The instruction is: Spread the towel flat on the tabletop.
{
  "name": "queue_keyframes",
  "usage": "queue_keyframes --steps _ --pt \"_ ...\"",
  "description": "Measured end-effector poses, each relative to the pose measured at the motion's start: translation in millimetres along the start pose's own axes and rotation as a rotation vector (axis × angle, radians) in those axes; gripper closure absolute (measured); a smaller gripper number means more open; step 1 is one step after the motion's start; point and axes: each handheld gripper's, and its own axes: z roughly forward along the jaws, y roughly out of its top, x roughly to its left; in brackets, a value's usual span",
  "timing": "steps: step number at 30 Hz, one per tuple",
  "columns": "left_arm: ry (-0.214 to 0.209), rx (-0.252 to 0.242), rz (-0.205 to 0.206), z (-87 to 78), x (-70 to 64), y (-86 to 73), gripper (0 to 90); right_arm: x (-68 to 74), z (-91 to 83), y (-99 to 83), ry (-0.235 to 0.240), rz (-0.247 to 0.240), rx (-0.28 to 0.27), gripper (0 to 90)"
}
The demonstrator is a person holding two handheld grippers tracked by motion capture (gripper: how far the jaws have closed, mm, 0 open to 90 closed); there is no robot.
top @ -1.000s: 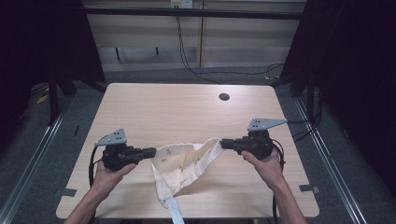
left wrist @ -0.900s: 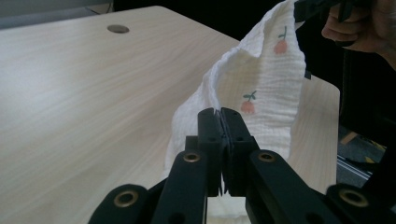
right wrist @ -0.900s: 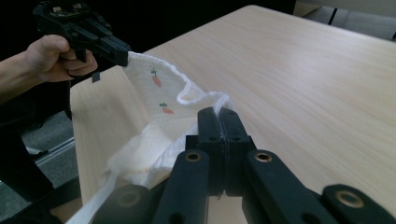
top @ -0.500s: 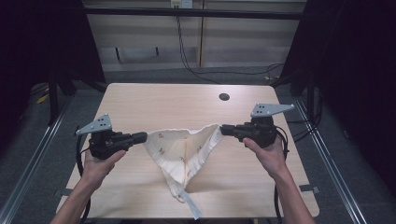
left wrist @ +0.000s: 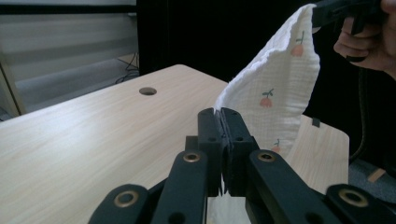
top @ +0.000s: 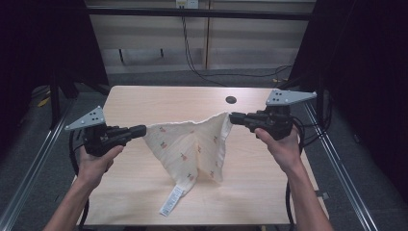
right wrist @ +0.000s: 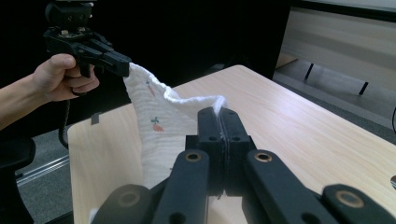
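- The counter (top: 144, 103) is a pale wooden top, bare apart from the cloth and a small round hole (top: 231, 100) near its far edge. That leaves plenty of open surface under and around the work, which I'd guess is why the cloth is being opened out above the middle of it.
- The cloth (top: 190, 144) is a cream muslin square printed with little red flowers. It hangs between the two hands, lifted at two upper corners. Its top edge sags rather than running taut, and its lower part droops in a point onto the counter near the person's side. Held this way, its own weight pulls the folds out.
- The left gripper (top: 137, 131) sits at the left, its jaws clamped on one corner; in the left gripper view (left wrist: 223, 122) they are pressed together with the fabric edge coming out from between them.
- The right gripper (top: 235, 118) sits at the right, a little farther from the person, its jaws likewise shut on the opposite corner (right wrist: 220, 122). The two are well apart, which looks meant to spread the cloth.
- A white care label (top: 171, 201) trails from the lowest point and lies flat on the counter.
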Motion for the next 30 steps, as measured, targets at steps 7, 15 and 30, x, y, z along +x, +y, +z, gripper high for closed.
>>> queue_keyframes --steps 7,15,30 --pt "-0.006 -0.012 0.025 -7.2 -6.6 7.1 88.1 9.3 -8.1 9.7 0.01 -0.032 -0.008 89.1" --pt "-0.026 -0.04 0.067 -24.6 -22.9 11.7 88.2 32.0 -22.1 11.3 0.039 -0.069 -0.015 89.2" --pt "-0.015 -0.034 0.074 -23.9 -29.9 19.1 88.1 41.9 -29.0 10.1 -0.003 -0.083 -0.014 89.2"
